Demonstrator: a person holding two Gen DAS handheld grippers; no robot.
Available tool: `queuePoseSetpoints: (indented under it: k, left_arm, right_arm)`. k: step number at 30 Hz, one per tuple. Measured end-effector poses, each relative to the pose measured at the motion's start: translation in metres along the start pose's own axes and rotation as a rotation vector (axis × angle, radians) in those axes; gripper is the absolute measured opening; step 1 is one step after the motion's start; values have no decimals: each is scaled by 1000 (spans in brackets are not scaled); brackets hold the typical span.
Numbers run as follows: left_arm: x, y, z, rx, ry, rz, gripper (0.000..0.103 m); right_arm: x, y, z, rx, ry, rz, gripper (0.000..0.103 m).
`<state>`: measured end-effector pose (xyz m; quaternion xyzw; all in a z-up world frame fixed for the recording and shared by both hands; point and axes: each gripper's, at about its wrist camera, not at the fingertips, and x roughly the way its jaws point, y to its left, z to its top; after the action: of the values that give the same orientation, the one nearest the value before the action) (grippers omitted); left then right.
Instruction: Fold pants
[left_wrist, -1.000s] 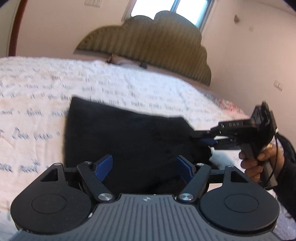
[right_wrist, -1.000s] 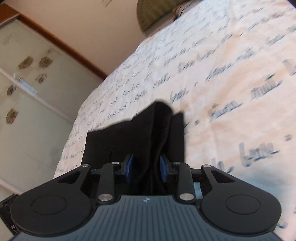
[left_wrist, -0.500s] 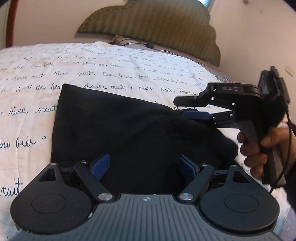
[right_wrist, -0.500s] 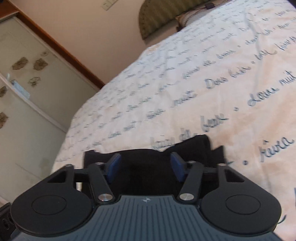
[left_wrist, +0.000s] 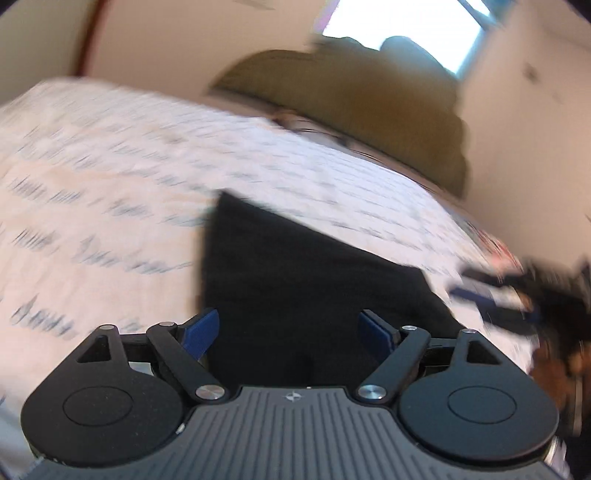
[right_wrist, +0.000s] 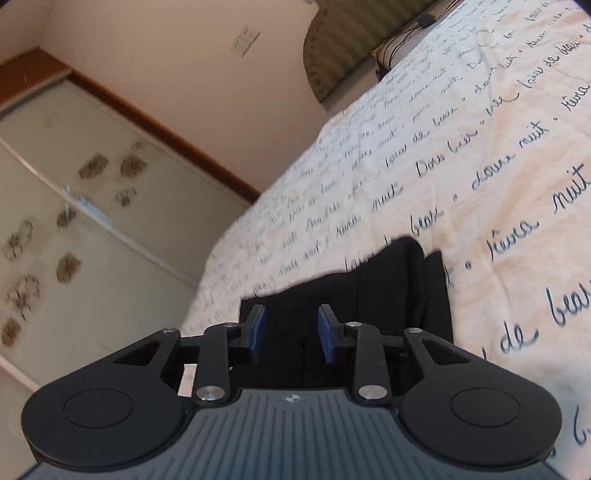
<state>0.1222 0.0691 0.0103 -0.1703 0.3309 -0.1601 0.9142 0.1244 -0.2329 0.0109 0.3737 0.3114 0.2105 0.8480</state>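
Since the half-second-old frames, both my cameras have swung: the left view has smeared into motion blur, and the right gripper now has its pads drawn closer, where they stood wide before.

Item, left gripper: black linkage arms, ribbed grey housing, blue rubber pads spread wide, nothing pinched between them; black cloth lies beyond the gap.

Item, right gripper: same build, blue pads partly apart with dark cloth seen between; I cannot tell whether they press on it. In the left view it shows as a blurred black-and-blue shape at the right edge, with a hand below it.

Item, pants: black, matte, soft knit, folded into a flat wedge-like slab on the bed just ahead of both grippers; in the right view a rounded fold stands up at its far corner.

Item, bedspread: cream cotton, lightly creased, printed with dark cursive script.

Item, headboard: olive, ribbed, scalloped top, at the far end of the bed.

Item, wardrobe doors: pale frosted panels with brown blotch motifs, wooden trim above.
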Motion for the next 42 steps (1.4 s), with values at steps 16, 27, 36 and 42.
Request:
queuePoseSetpoints:
  k: [16,27,36,42]
  left_arm:
    - [-7,25,-4,-151,108,-27,85]
    - [9,39,-3,-336,171,-141,100]
    - [12,30,-3,-262,196,-4,37]
    - [0,19,-1,-254,192,29,18]
  right_arm:
    - [-44,-30,-15,91,-42,-84,73]
    - [-20,-65,-11,195,149,-81,74]
    - [2,-46,-8,34,209,-122,24]
    - [-3,-15,19,-112,219,-150,22]
